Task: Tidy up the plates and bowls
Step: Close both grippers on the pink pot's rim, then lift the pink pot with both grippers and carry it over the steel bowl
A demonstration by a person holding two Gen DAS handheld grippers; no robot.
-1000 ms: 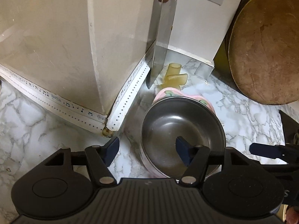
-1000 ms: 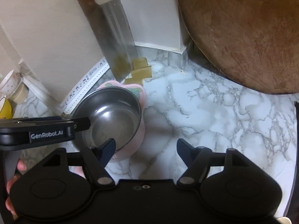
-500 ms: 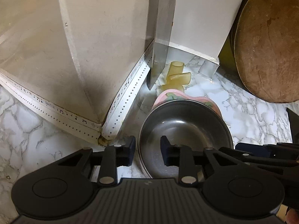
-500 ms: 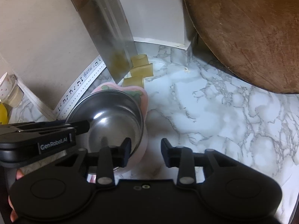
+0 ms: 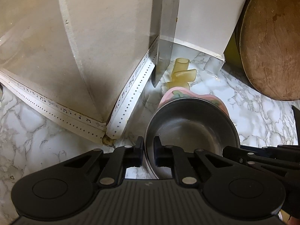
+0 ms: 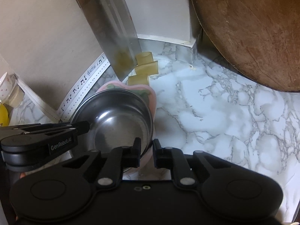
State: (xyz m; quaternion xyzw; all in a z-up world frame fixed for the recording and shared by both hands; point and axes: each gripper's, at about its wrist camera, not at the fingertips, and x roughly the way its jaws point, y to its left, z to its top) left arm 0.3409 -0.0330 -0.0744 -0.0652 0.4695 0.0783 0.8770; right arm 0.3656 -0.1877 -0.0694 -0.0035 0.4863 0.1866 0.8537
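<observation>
My left hand-held gripper (image 5: pixel 149 151) is pinched nearly closed on the near-left rim of the steel bowl (image 5: pixel 191 129), one finger outside the wall, one inside. My right hand-held gripper (image 6: pixel 146 152) is clamped on the bowl's near-right edge, its left finger inside the steel rim and its right finger outside the pink bowl (image 6: pixel 150 95); I cannot tell whether it grips one rim or both. The steel bowl sits nested in the pink bowl, whose flowered rim shows just behind it, on the marble bench (image 6: pixel 215 112). Just behind the steel bowl lie pale yellow rubbery pieces (image 5: pixel 182 73), and a cleaver (image 5: pixel 166 37) hangs above them, blade down. Right of the steel bowl, well apart, a round wooden board (image 6: pixel 247 28) leans at the wall.
</observation>
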